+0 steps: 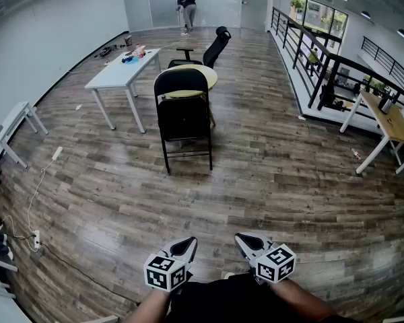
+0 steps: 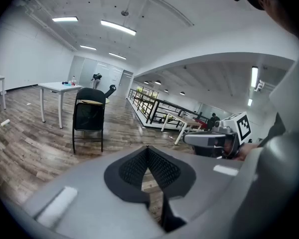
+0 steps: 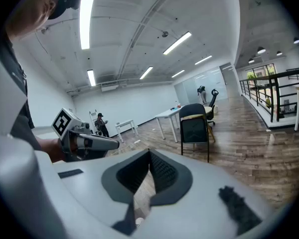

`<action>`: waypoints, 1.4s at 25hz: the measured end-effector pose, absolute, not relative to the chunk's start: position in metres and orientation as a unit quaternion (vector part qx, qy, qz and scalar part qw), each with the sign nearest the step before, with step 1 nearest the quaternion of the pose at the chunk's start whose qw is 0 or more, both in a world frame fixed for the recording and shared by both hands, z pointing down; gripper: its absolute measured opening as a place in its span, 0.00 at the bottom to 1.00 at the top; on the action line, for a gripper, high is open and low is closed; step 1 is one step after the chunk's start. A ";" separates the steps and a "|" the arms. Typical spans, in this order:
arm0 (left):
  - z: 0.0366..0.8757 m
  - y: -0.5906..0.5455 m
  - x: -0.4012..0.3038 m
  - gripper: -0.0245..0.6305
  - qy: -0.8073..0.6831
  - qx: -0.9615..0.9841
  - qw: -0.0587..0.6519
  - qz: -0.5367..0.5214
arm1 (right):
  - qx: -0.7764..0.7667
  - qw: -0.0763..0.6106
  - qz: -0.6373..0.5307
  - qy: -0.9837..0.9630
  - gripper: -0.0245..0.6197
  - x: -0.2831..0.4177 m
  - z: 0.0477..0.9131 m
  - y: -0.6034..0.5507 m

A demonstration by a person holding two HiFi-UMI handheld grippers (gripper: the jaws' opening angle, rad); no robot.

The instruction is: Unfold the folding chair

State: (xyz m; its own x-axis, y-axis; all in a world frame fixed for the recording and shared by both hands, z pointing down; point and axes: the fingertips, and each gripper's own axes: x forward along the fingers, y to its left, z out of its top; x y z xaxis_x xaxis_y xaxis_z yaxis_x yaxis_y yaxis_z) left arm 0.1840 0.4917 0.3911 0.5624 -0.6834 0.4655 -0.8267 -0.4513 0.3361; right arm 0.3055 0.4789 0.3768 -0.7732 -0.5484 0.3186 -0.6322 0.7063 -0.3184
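My left gripper (image 1: 187,244) and right gripper (image 1: 242,239) are closed, empty. The chair (image 1: 183,116) stands well ahead, seemingly folded

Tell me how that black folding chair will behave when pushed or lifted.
The black folding chair stands tall on thin legs, so a high push would probably tip it. Its slim frame looks fairly light. It may slide on the smooth wood floor.
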 end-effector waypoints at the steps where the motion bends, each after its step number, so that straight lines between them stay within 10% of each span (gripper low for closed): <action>1: 0.391 0.489 0.187 0.05 -0.450 0.842 0.266 0.135 | 0.321 0.098 0.209 -0.919 0.05 0.310 0.377 0.478; 35: 0.415 0.429 0.176 0.05 -0.500 0.795 0.301 0.163 | 0.280 0.119 0.260 -0.916 0.05 0.323 0.432 0.410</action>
State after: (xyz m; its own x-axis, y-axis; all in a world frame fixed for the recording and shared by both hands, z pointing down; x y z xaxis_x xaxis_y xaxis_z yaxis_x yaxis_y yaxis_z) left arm 0.1759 0.4290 0.4147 0.4460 -0.6976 0.5608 -0.8941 -0.3184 0.3150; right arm 0.3228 0.4103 0.4319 -0.8145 -0.4519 0.3640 -0.5756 0.7079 -0.4092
